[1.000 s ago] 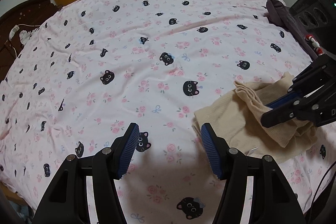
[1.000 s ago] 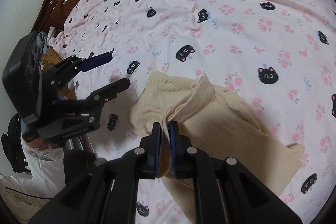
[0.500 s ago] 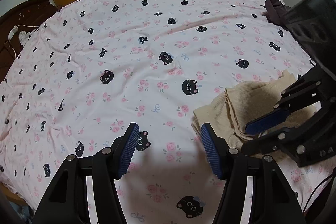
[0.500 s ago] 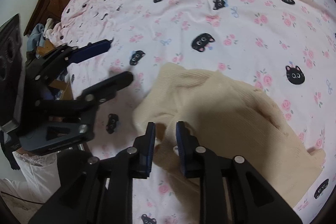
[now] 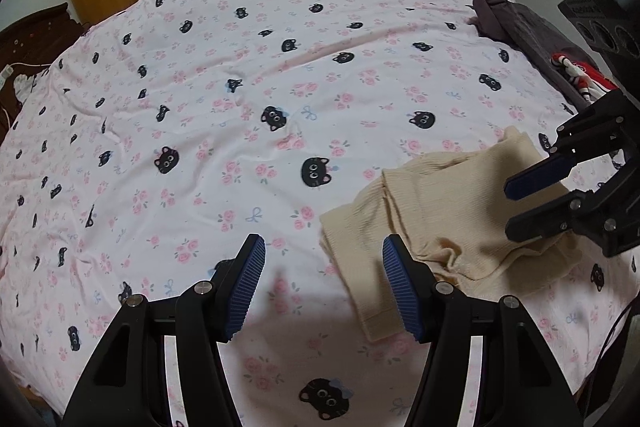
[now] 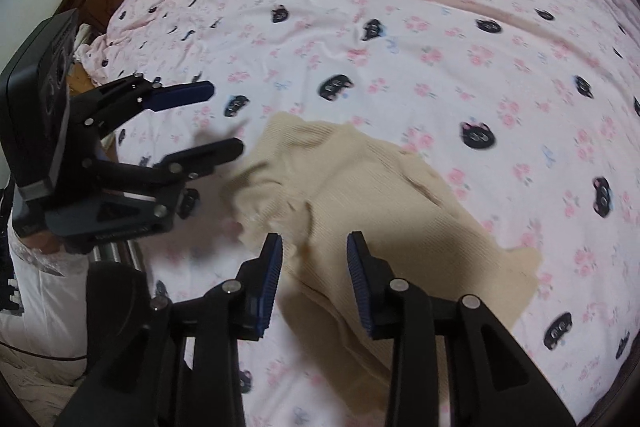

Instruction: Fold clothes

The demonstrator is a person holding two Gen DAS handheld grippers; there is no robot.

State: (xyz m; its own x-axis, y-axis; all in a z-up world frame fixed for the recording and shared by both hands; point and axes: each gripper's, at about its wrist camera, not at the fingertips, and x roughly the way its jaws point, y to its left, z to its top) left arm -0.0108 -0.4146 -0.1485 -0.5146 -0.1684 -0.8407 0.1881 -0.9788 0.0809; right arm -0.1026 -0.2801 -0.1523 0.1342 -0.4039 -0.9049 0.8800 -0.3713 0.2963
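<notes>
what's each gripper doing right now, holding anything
Left gripper: open, holding nothing, beside the beige garment.
Right gripper: open, holding nothing, over the garment.

No text, label or number can be read anywhere.

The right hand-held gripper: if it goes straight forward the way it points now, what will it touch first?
Most likely the beige ribbed garment: it lies between and just ahead of the open right hand-held gripper, on the cat-print bedsheet. Depth is unclear.
</notes>
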